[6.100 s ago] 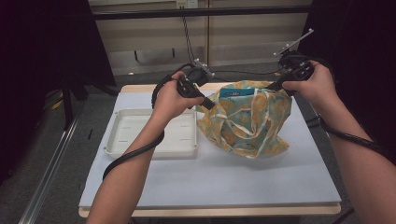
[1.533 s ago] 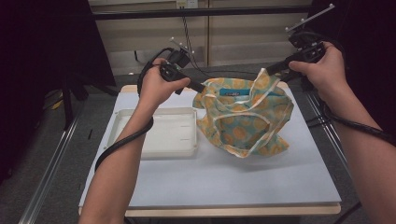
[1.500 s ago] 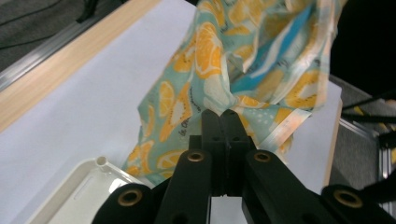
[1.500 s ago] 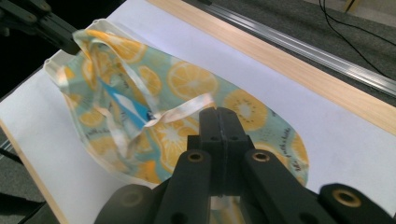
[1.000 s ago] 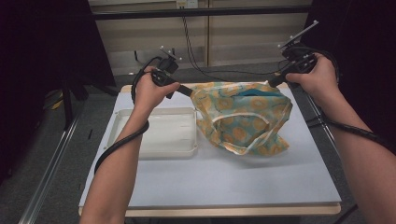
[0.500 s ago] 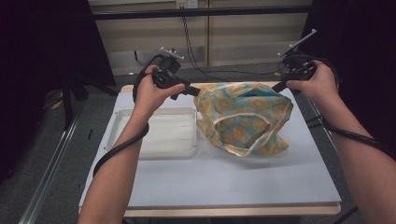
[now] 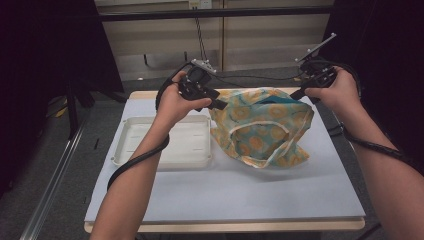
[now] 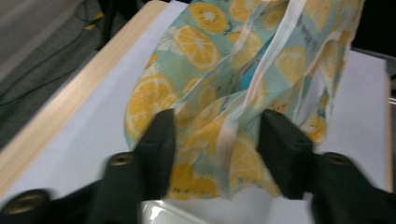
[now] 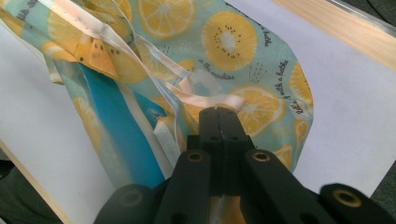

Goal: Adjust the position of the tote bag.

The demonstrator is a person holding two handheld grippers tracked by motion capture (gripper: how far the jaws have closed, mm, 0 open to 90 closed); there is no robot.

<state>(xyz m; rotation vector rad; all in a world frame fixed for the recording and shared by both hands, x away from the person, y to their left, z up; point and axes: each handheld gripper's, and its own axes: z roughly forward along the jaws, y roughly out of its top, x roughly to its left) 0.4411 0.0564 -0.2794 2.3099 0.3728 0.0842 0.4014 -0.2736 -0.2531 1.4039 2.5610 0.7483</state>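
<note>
Nearest the person lay a bare stretch of the worktop point(image 7: 240, 195), covered by a pale sheet. Beyond it on the left sat a white tray point(image 7: 150, 145), shallow and with nothing in it that could be seen; it stood just beside the bag point(image 7: 262, 127), probably waiting to receive things later.

The bag, a thin fabric one printed with orange and kiwi slices, rested on the worktop right of the tray, its lower end slumped on the sheet and its upper edge lifted. A pale strap looped across its front. In the right gripper view a blue thing point(image 9: 119, 135) showed inside the mouth; what it was could not be told.

The right hand-held gripper point(image 9: 218, 112) was pressed together on the pale trim and strap at the bag's far right edge, apparently to keep that side raised and taut. The left hand-held gripper point(image 8: 217, 135) stood spread at the bag's far left edge, with cloth and a strap lying between its jaws; they had just been closing partway but did not look pressed on the cloth. Judging by this, the left one was seeking a fresh hold opposite the right, so the mouth could be pulled wide.
</note>
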